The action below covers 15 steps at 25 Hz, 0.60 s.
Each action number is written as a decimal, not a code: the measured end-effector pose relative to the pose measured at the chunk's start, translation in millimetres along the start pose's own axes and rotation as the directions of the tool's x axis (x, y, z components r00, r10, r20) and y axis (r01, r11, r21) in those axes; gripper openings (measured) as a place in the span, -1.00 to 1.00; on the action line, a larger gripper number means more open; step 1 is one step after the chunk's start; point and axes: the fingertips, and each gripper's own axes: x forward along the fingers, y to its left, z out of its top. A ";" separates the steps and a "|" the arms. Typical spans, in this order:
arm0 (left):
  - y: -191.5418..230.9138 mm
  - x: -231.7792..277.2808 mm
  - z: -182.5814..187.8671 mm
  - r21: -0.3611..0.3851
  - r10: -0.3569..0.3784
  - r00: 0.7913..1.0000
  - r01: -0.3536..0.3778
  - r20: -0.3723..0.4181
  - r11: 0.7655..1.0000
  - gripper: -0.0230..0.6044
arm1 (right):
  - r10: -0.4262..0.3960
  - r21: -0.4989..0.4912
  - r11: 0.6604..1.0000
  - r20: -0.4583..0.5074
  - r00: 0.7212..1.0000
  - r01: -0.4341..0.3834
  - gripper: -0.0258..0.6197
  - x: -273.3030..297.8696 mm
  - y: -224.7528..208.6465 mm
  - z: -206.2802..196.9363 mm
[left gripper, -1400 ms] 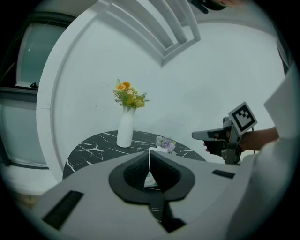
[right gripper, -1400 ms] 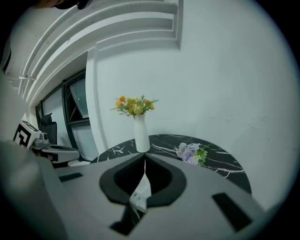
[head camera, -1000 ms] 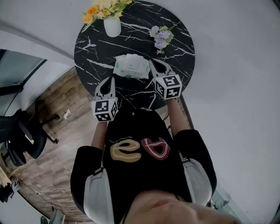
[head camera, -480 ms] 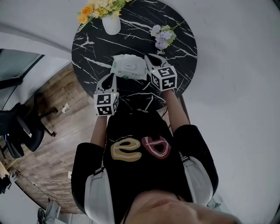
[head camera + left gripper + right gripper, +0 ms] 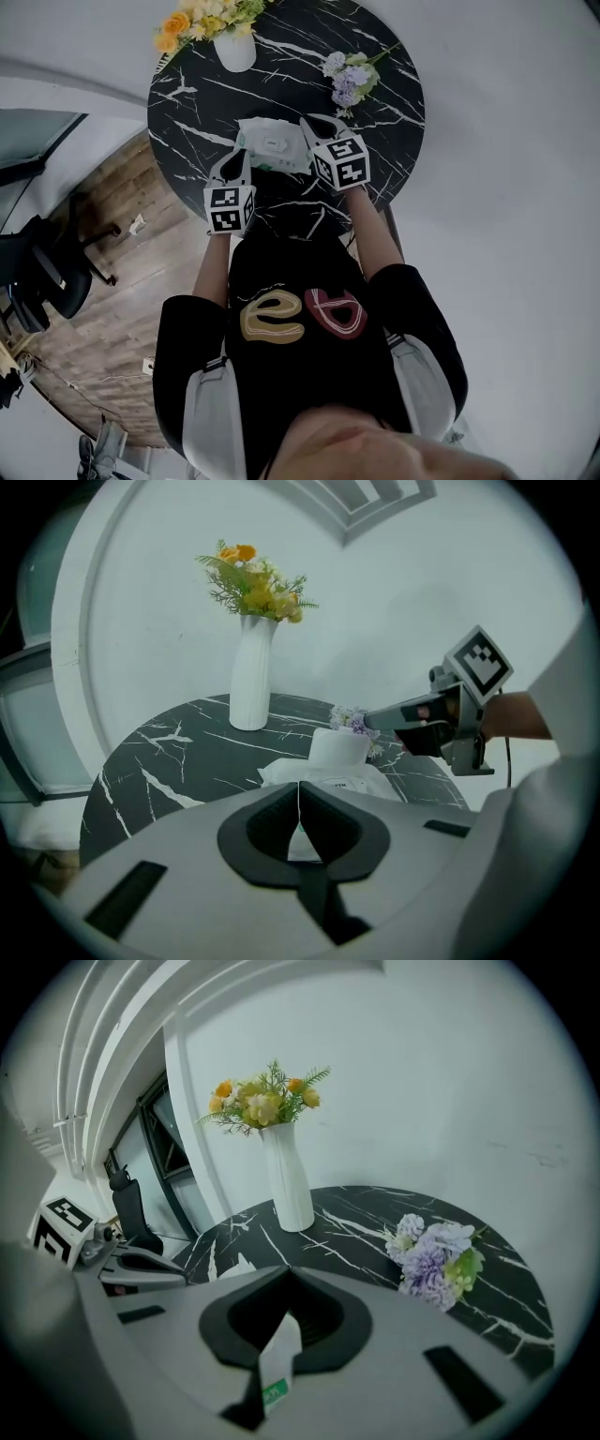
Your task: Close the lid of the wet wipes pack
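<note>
Head view: both grippers are closing in on the wipes pack (image 5: 270, 142), mid-table (image 5: 187, 94); the left gripper (image 5: 232, 167) is at its 7 o'clock, the right gripper (image 5: 312, 127) at 3 o'clock.
Left gripper view: the jaws are pressing together, empty; the lid (image 5: 337, 747) is apparently standing open.
Right gripper view: the jaws are pinching the pack's edge, likely steadying it; the vase (image 5: 289, 1180) and flowers (image 5: 436, 1260) are standing clear at 12 and 2 o'clock.

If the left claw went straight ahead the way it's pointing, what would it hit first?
Probably the wet wipes pack, lying right in front of the shut left claw. The pack's raised lid stands just beyond.
</note>
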 end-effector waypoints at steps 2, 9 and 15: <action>0.7 4.8 -0.5 -0.005 0.000 1.000 0.000 -0.007 1.000 -0.87 | 0.003 0.007 1.000 -0.004 1.000 -0.003 -0.88 4.1 -0.2 -0.6; 3.3 14.6 -6.9 -0.025 0.001 0.999 -0.002 -0.036 1.000 -0.87 | 0.028 0.011 1.000 -0.026 0.999 -0.028 -0.89 12.4 3.4 -6.2; 5.6 19.4 -14.0 -0.040 -0.001 0.998 -0.001 -0.059 0.999 -0.87 | 0.030 0.012 0.999 -0.031 0.999 -0.030 -0.88 13.9 3.3 -6.1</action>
